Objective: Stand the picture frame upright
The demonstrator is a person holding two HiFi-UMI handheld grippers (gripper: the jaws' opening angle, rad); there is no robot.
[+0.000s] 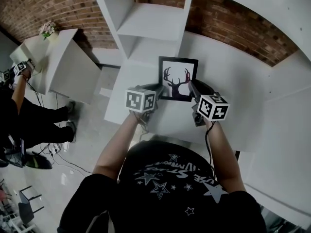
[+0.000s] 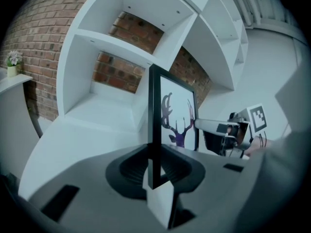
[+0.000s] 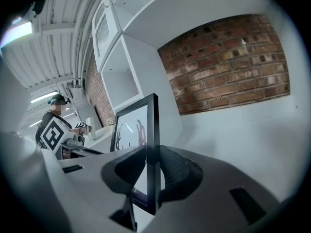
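Picture frame (image 1: 178, 79), black with a dark antler print on white, is held between the two grippers, facing the person. Beyond the jaws rises a white shelf unit (image 1: 146, 28) against a brick wall (image 1: 233, 23), and below them lies the white bench (image 1: 228, 81). Both gripper views show the frame edge-on and close to vertical. No view shows whether its bottom edge rests on the bench or hangs just clear of it.

The left gripper (image 1: 158, 89) has its jaws part closed and pinched on the frame's left rail, near the lower corner (image 2: 154, 130). The right gripper (image 1: 192, 89) grips the right rail (image 3: 148, 144) the same way, with a pad pressed on each face.

I judge the frame to be light and rigid. Its smooth, narrow moulding could slip or twist under a pinch, and it probably has a breakable glazed front. The side rails, low down, look like the sound places to hold. The pads should stay off the middle of the pane, and the back prop will need room behind the jaws.
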